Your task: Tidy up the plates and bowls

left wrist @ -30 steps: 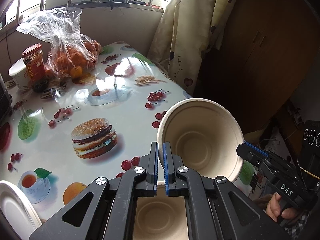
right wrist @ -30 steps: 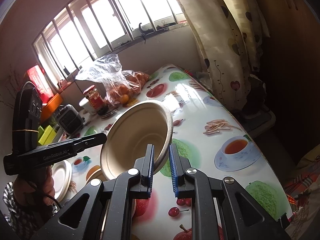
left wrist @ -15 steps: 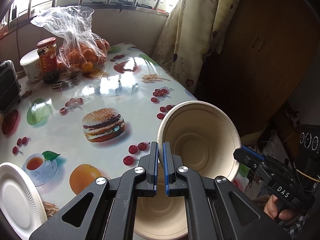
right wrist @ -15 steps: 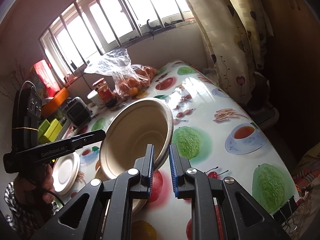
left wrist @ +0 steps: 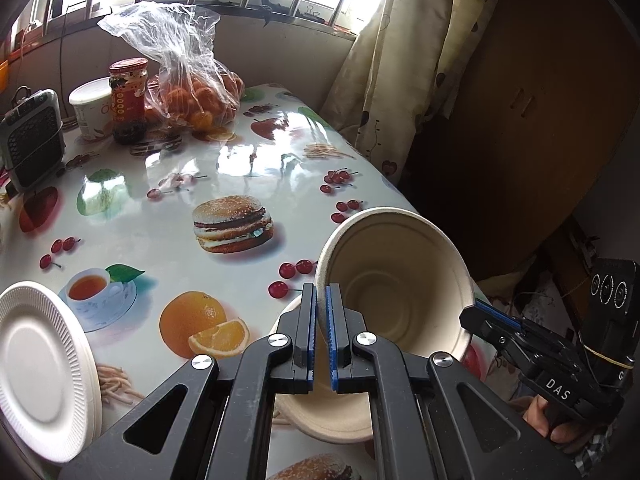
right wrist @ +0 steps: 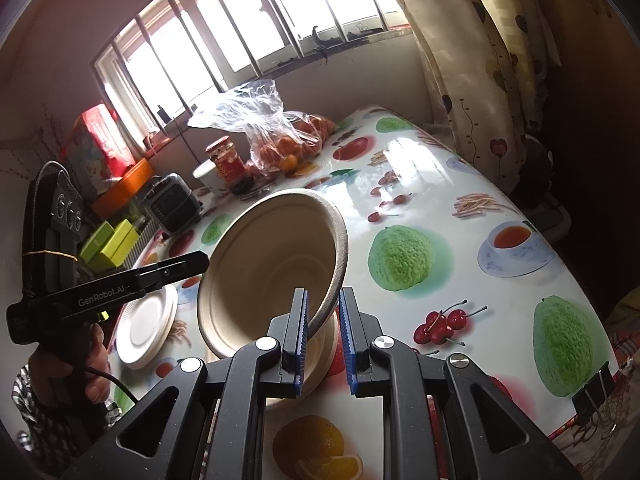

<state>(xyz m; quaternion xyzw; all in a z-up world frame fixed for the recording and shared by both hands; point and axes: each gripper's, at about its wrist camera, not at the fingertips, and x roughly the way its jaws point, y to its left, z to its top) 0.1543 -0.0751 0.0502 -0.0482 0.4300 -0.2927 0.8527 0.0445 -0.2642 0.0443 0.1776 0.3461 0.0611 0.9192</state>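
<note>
A beige paper bowl [left wrist: 396, 280] [right wrist: 272, 272] hangs tilted on its side above the table, held from both sides. My left gripper [left wrist: 320, 292] is shut on its left rim and shows from the other view as a black finger [right wrist: 200, 258]. My right gripper [right wrist: 323, 296] is shut on the opposite rim, and its tip [left wrist: 474, 312] touches the bowl's right edge. A second beige bowl [left wrist: 324, 420] [right wrist: 326, 344] sits on the table right below the held one. A stack of white paper plates [left wrist: 44, 368] [right wrist: 146, 328] lies to the left.
At the back stand a plastic bag of oranges [left wrist: 192, 100], a red-lidded jar [left wrist: 128, 100], a white cup [left wrist: 90, 110] and a small grey heater [left wrist: 32, 136]. The printed tablecloth [left wrist: 160, 232] ends at a curved right edge by the curtain [left wrist: 400, 60]. A person's hand [right wrist: 92, 364] holds each handle.
Both grippers have carried the bowl across the table toward the plate stack, which shows more fully in both views. The grip on both rims is unchanged.
</note>
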